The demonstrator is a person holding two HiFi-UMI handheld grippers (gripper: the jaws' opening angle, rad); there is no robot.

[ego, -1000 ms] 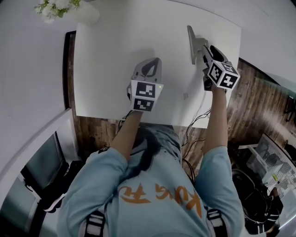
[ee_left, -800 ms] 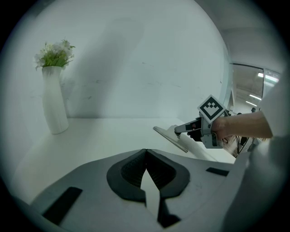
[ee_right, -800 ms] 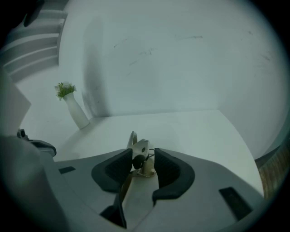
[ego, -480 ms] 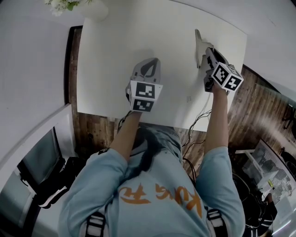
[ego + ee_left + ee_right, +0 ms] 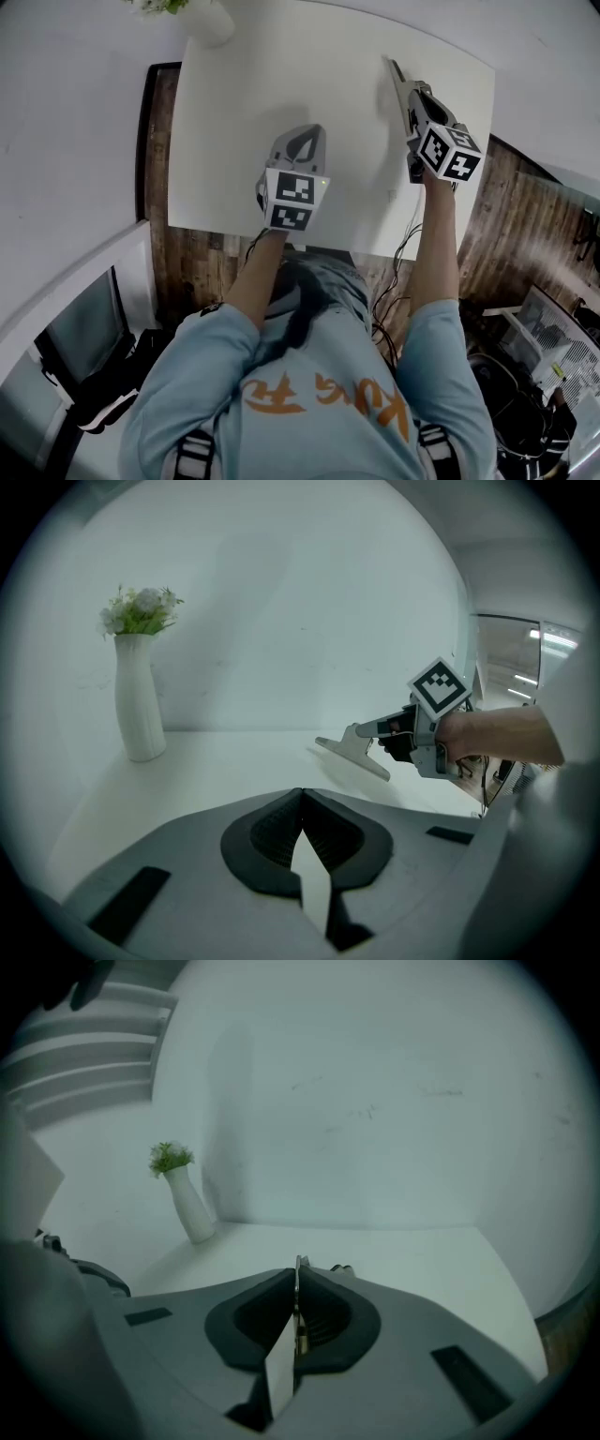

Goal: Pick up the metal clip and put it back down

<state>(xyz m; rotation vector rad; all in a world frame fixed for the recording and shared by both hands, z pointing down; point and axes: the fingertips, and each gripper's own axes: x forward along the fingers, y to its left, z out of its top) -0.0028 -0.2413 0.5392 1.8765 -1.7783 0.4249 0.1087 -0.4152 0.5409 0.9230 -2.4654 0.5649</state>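
R gripper [image 5: 298, 1277] jaws closing on thin, flat metal clip [image 5: 353, 756] btwn them.

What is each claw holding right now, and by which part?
The right claw is closing on the metal clip, gripping its narrow handle end; the wide flat end sticks out ahead. The left claw is shut and empty.

White vase [image 5: 139, 700] upright on white table [image 5: 244, 112] (green-white flowers [image 5: 141, 609] inside); wood floor [image 5: 497, 211] below.
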